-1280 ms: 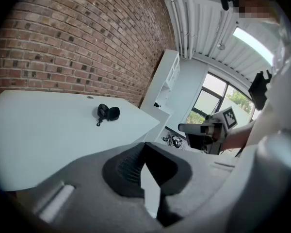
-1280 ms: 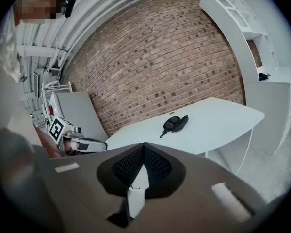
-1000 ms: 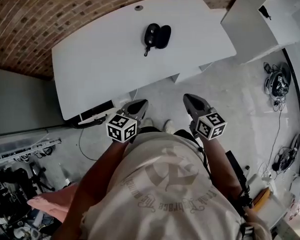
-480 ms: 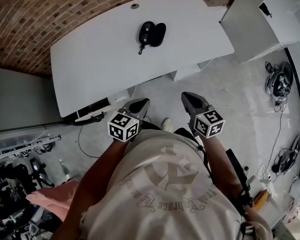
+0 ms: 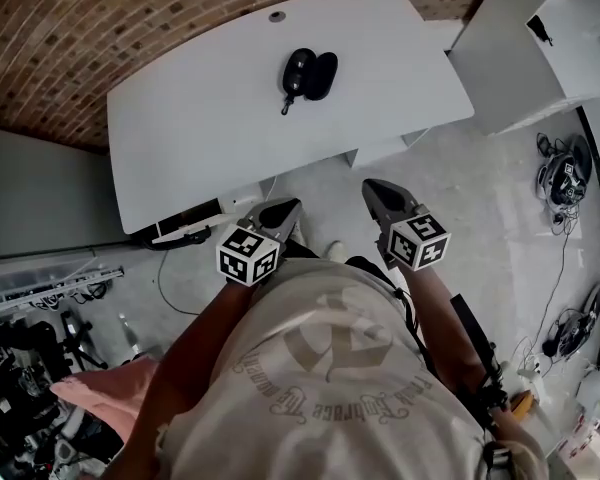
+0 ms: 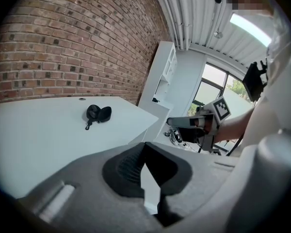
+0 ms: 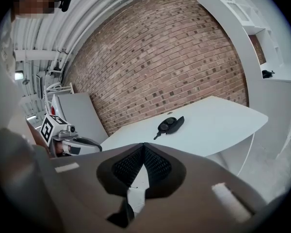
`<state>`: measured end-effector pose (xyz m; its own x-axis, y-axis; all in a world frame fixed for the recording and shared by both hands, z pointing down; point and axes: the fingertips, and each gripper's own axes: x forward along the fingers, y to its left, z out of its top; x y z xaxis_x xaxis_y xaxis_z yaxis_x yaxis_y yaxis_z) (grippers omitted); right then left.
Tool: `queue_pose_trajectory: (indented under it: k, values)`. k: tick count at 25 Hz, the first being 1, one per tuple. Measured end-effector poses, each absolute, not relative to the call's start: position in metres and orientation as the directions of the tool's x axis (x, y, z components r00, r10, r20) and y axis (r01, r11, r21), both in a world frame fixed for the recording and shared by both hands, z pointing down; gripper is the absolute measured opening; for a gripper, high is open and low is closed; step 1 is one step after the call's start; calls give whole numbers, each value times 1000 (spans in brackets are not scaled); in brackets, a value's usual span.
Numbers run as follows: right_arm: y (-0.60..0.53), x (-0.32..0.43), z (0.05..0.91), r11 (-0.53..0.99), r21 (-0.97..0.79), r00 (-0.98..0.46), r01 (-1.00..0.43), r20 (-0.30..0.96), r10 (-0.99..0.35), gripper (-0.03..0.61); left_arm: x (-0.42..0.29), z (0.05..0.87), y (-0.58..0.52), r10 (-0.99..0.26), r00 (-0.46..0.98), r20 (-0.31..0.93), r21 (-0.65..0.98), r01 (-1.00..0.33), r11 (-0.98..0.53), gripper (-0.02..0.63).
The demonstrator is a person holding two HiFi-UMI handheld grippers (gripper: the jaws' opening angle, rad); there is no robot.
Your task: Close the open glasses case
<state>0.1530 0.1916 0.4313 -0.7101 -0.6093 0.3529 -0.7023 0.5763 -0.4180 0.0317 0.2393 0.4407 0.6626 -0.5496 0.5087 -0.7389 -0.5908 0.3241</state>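
The black glasses case (image 5: 308,73) lies open on the white table (image 5: 200,128), toward its far side, both halves spread side by side and a short strap pointing toward me. It also shows in the left gripper view (image 6: 98,113) and the right gripper view (image 7: 170,124). My left gripper (image 5: 285,208) and right gripper (image 5: 375,190) hang over the floor in front of the table's near edge, well short of the case. Both are shut with nothing between the jaws. Their fingertips meet in each gripper's own view: left gripper (image 6: 144,144), right gripper (image 7: 144,145).
A brick wall (image 5: 100,28) runs behind the table. A white shelf unit (image 5: 525,43) stands at the right and a grey cabinet (image 5: 40,198) at the left. Cables and gear (image 5: 558,168) lie on the floor at the right, more clutter (image 5: 30,368) at the lower left.
Both grippers have drifted slightly in front of the table and stay shut. The case has not moved.
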Motion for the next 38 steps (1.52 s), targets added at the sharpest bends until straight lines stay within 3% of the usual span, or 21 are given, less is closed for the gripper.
queue_pose_trajectory:
  k: [8,24,38]
  values:
    - [151,139,446,530,-418,-672,-738,388,-631,8,24,457,193,-501,711,494,346,-689,-636,0]
    - [33,72,453,421,-373,-560,-827,479,-676,8,-58,457,56,-454,772,445,407,-626,-665,0]
    - [-11,56,465,459,-337,-567,-822,561,-603,8,-77,477,31,-475,765,435,481,-644,-595,1]
